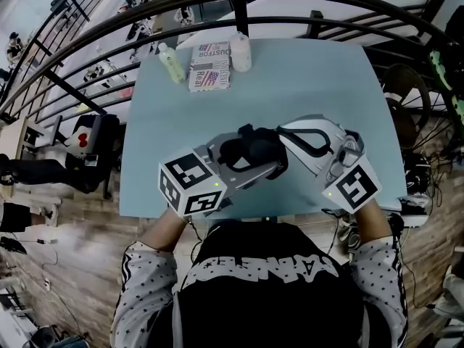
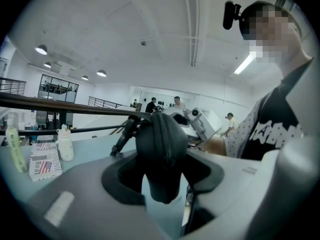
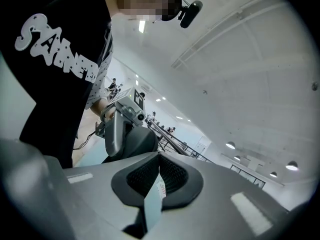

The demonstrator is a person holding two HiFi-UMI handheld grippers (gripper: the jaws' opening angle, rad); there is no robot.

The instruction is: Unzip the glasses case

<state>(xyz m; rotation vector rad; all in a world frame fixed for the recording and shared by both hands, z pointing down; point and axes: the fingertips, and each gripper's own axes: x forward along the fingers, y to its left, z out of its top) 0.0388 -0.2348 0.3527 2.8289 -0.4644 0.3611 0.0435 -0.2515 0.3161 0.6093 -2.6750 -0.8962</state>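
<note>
Black glasses case (image 1: 250,151), axis left-right

At the far edge of my table (image 1: 290,93) three things stand in a row. A small pale green bottle (image 1: 171,62) is on the left, a printed packet (image 1: 209,67) with a flag on it lies flat in the middle, and a white bottle (image 1: 240,51) stands just beside it on the right. A dark curved railing (image 1: 240,17) runs beyond the table. Wooden floor (image 1: 80,267) lies to my left, cables (image 1: 415,172) to my right.
</note>
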